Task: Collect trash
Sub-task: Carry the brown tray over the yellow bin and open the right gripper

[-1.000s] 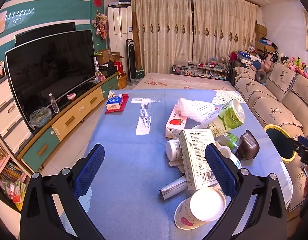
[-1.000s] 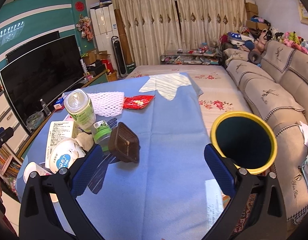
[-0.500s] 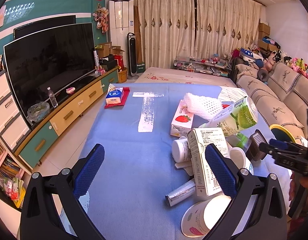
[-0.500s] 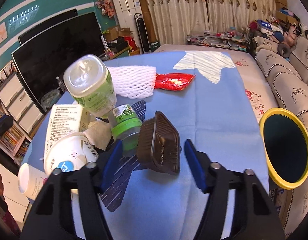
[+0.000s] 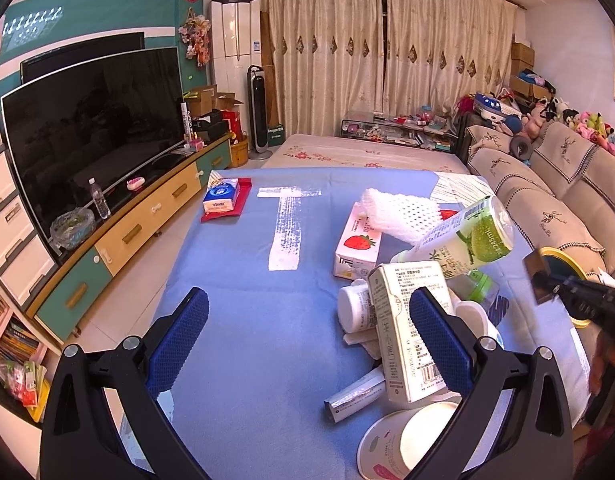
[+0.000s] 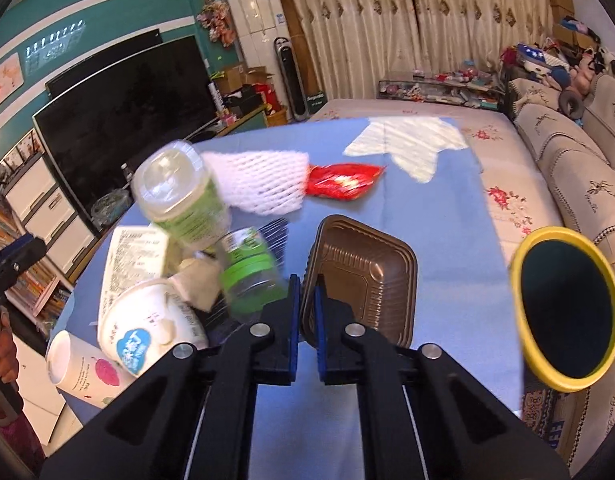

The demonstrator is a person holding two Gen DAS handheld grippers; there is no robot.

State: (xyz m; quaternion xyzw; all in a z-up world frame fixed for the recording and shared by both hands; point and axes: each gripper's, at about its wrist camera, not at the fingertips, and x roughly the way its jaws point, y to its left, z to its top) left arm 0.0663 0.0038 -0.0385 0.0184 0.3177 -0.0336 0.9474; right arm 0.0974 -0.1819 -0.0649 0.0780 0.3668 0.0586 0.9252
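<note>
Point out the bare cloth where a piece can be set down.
Bare blue cloth lies between the left gripper and the white T mark. More lies between the brown tray and yellow bin. The carton pile is crowded.

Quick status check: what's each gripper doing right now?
Left gripper: open, holding nothing, above the blue cloth.
Right gripper: shut on the rim of the brown plastic tray.

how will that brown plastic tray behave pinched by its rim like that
The tray looks thin-walled and ribbed, so probably very light and a bit flexy. The right gripper grips only one rim edge, so it may droop or twist. Glossy plastic could slip.
</note>
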